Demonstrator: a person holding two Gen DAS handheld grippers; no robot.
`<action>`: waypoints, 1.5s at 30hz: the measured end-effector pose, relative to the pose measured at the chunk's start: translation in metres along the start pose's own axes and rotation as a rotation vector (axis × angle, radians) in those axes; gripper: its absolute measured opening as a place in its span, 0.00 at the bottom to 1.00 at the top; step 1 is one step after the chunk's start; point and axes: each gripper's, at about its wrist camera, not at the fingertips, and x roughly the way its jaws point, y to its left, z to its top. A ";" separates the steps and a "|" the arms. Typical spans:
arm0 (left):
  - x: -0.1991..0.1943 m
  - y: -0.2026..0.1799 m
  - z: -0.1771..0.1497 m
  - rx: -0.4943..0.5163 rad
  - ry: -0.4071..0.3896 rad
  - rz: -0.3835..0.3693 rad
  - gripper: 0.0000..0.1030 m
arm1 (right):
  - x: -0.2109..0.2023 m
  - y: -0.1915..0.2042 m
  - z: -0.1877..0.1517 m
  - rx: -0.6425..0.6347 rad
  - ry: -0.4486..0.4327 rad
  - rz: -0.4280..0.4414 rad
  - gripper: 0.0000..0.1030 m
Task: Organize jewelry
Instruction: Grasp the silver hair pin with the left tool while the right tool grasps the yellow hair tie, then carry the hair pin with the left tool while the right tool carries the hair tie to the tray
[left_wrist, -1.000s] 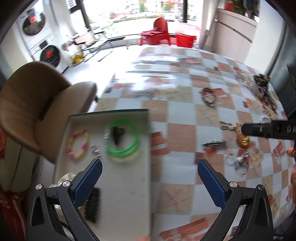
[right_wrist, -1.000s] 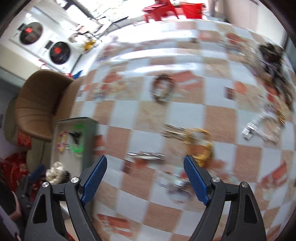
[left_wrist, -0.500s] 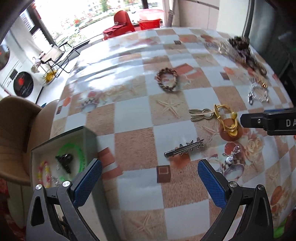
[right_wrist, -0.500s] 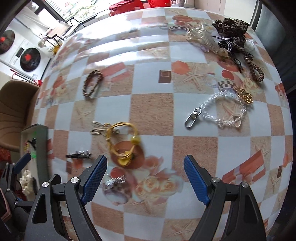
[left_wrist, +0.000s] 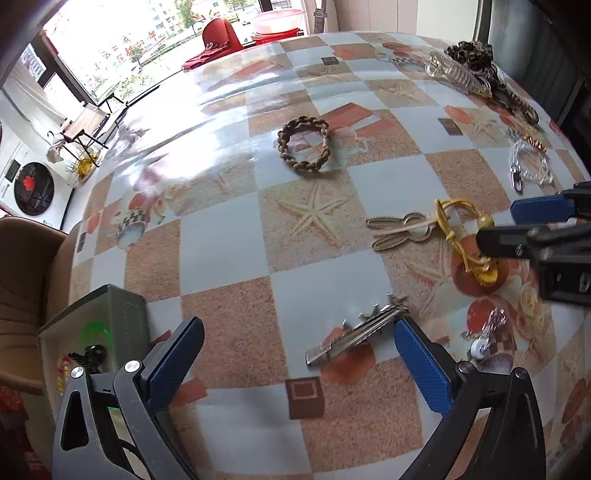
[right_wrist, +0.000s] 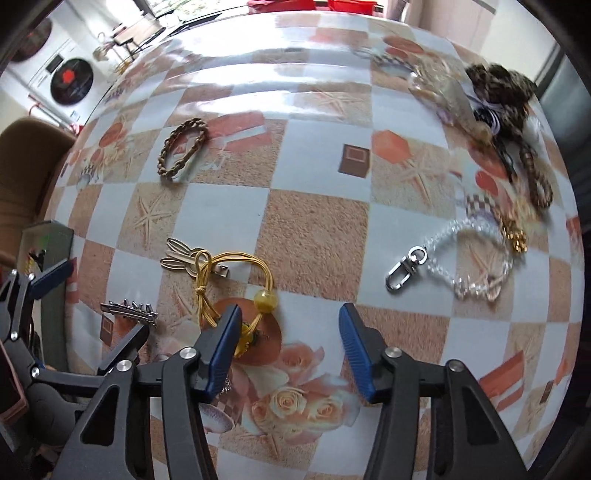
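A toothed silver clip (left_wrist: 356, 329) lay flat on the checked worktop (left_wrist: 229, 240), slanted, between the left gripper's (left_wrist: 299, 354) wide, empty jaws. The right gripper's (right_wrist: 290, 334) jaws were likewise spread.

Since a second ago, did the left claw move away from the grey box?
Yes. The left claw has swung right: the grey box sat between its fingers before and now sits at its left finger, while the silver hair clip lies between them.
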 end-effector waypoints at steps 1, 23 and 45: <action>0.000 -0.001 0.001 -0.002 -0.002 -0.004 1.00 | 0.000 0.002 0.000 -0.014 -0.003 -0.011 0.53; -0.010 0.010 0.004 -0.165 0.028 -0.248 0.19 | -0.011 -0.015 -0.002 0.019 -0.040 0.037 0.14; -0.085 0.064 -0.040 -0.382 -0.066 -0.225 0.19 | -0.065 -0.004 -0.006 0.081 -0.086 0.160 0.14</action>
